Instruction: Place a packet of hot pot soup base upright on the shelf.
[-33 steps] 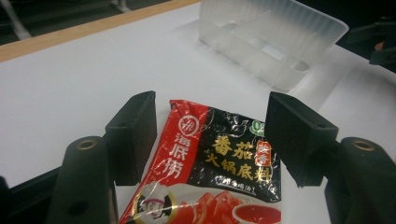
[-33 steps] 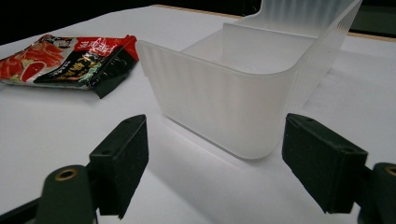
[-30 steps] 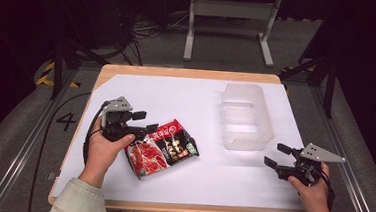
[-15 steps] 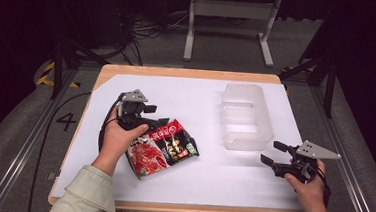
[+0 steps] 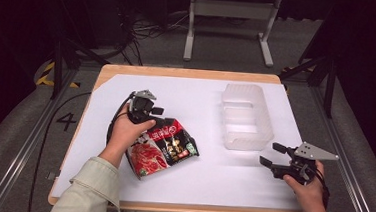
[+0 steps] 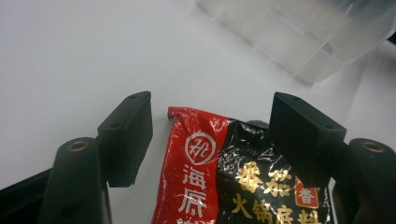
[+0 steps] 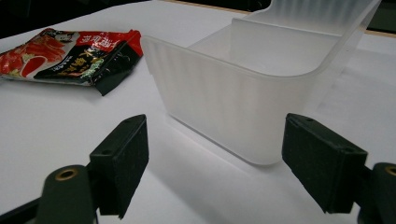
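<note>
Two hand-held grippers are wide open, holding nothing. Left hand-held gripper (image 6: 210, 135) straddles the sauce packet (image 6: 243, 177) flat on the desk (image 5: 201, 102); closing probably comes next. Right hand-held gripper (image 7: 215, 163) faces the clear bin (image 7: 261, 70).

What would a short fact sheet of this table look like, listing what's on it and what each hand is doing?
Surface: white sheet over a wooden table
Items: red and black food packet; clear plastic bin, nothing inside
Left tool: open, jaws either side of the packet's top edge
Right tool: open, low over the sheet, aimed at the bin's near wall
Packet: lying flat, apart from the bin
</note>
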Demonstrator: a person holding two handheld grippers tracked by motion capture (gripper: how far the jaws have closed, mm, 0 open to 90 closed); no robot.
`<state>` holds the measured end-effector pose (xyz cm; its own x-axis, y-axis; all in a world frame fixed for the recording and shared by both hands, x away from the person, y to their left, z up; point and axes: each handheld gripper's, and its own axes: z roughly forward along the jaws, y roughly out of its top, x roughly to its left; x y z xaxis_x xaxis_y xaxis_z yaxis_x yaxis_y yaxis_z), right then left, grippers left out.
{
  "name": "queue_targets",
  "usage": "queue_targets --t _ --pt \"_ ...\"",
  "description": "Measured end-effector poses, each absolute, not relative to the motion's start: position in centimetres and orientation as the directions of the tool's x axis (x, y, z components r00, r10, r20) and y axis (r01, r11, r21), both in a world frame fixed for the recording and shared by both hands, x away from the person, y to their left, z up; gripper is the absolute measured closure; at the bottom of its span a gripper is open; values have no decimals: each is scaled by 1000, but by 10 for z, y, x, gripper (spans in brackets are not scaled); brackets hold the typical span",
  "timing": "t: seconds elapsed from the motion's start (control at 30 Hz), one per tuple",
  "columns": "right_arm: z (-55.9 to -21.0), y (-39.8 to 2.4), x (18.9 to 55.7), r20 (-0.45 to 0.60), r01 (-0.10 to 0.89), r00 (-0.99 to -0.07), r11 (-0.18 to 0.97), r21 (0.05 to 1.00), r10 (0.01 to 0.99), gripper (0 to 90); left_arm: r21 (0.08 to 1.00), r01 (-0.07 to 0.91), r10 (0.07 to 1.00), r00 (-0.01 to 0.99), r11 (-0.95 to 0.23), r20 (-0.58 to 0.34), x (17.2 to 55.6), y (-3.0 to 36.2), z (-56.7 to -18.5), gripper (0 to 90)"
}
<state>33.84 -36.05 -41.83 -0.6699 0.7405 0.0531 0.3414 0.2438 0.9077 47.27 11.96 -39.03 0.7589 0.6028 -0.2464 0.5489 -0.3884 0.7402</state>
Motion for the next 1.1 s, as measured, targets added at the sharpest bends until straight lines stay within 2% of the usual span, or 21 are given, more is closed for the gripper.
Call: queue_targets --t 0.47,1.0,1.1 --pt "-419 -363 338 53 342 -669 244 908 742 229 702 594 627 731 -393 -268 492 112 -415 345" --pt "-420 -364 338 53 345 -669 246 906 741 228 640 616 600 746 -460 -287 497 102 -430 352" --pt "-420 -364 338 53 346 -670 248 905 741 228 610 639 614 732 -469 -294 497 100 -432 332"
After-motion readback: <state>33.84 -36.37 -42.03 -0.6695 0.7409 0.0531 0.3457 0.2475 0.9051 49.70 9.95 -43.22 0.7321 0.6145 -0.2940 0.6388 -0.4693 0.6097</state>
